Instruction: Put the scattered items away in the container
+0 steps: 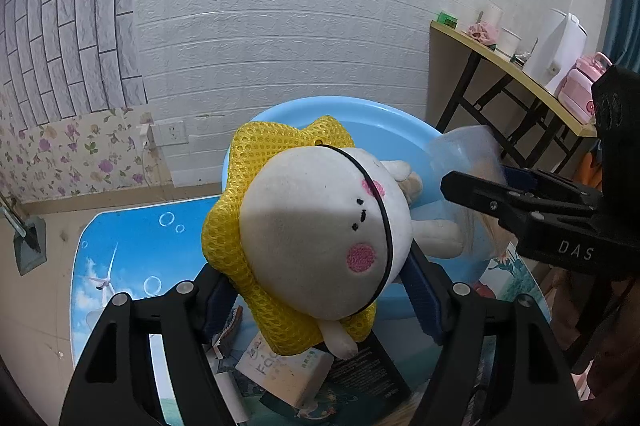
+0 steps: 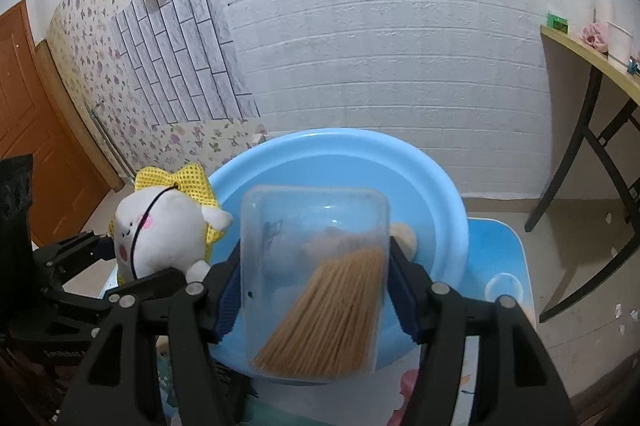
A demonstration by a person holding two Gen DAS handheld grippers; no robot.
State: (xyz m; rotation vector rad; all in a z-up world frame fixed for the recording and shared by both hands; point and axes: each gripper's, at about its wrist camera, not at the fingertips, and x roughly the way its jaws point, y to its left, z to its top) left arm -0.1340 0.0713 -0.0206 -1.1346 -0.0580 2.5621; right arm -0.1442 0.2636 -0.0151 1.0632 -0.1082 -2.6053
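We see a soft white plush doll (image 1: pixel 320 238) with pink embroidered cheeks, a thin black cord looped round it and a yellow mesh star collar, clenched between the blue pads of the left tool (image 1: pixel 320 300). It hangs over the near rim of the smooth, round light-blue plastic basin (image 1: pixel 384 118), which stands on a low desk (image 1: pixel 132 246) with a glossy sky-and-bubbles print.

The right tool (image 2: pixel 316 290) grips a clear rounded-rectangular plastic box (image 2: pixel 316 266) by its two long sides; inside lies a fanned bundle of thin tan sticks. The box is tilted over the basin's near side.

Only the left wrist view shows what lies under the doll: a white tissue pack (image 1: pixel 284 370) and a black booklet (image 1: pixel 360 374) on the desk. Only the right wrist view shows the basin's inside, with a pale rounded object (image 2: pixel 404 236) just behind the box, too hidden to name, and an orange door (image 2: pixel 28 114) at far left.
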